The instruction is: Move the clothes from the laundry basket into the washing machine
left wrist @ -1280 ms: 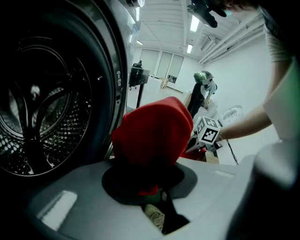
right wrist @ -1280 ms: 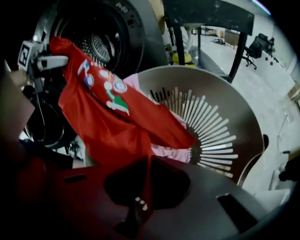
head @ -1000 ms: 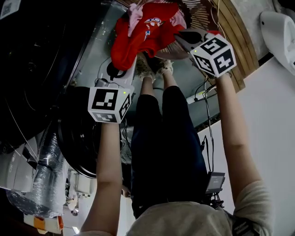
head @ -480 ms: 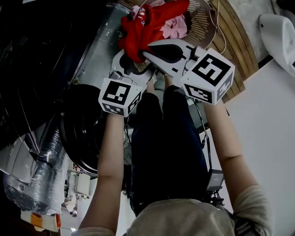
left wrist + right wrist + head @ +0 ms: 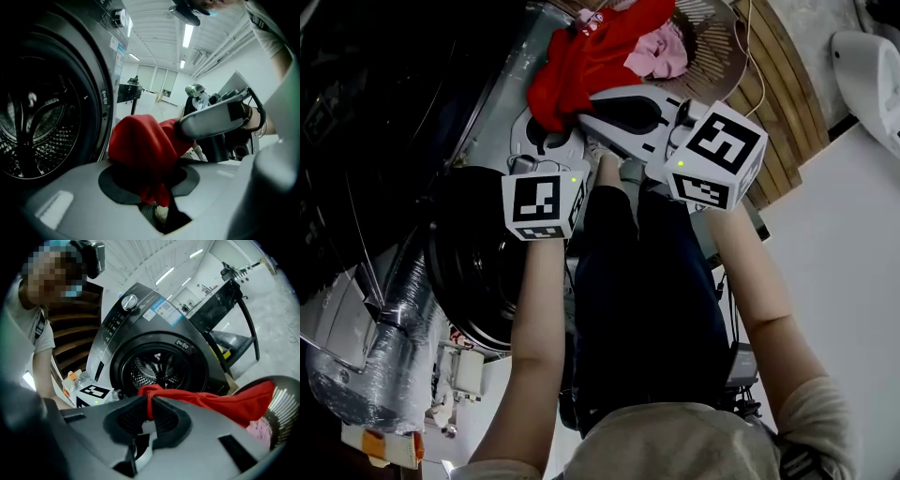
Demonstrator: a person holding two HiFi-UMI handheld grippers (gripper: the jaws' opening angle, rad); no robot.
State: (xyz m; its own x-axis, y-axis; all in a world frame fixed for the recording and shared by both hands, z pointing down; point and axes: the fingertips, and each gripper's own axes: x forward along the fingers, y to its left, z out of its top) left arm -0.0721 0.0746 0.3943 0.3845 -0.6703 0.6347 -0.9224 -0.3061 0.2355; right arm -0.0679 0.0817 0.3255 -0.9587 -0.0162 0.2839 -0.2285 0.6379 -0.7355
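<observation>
One red garment (image 5: 591, 56) hangs between my two grippers, left gripper (image 5: 154, 185) jaws closing on it, right gripper (image 5: 149, 416) clamped on it, one pink garment (image 5: 661, 56) in one basket (image 5: 717, 37), one washer (image 5: 157, 369) with its mouth open nearby.

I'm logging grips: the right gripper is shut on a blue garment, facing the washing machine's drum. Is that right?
Not quite: the garment is red, not blue. The right gripper view shows the right gripper shut on the garment, facing the washing machine's drum.
</observation>
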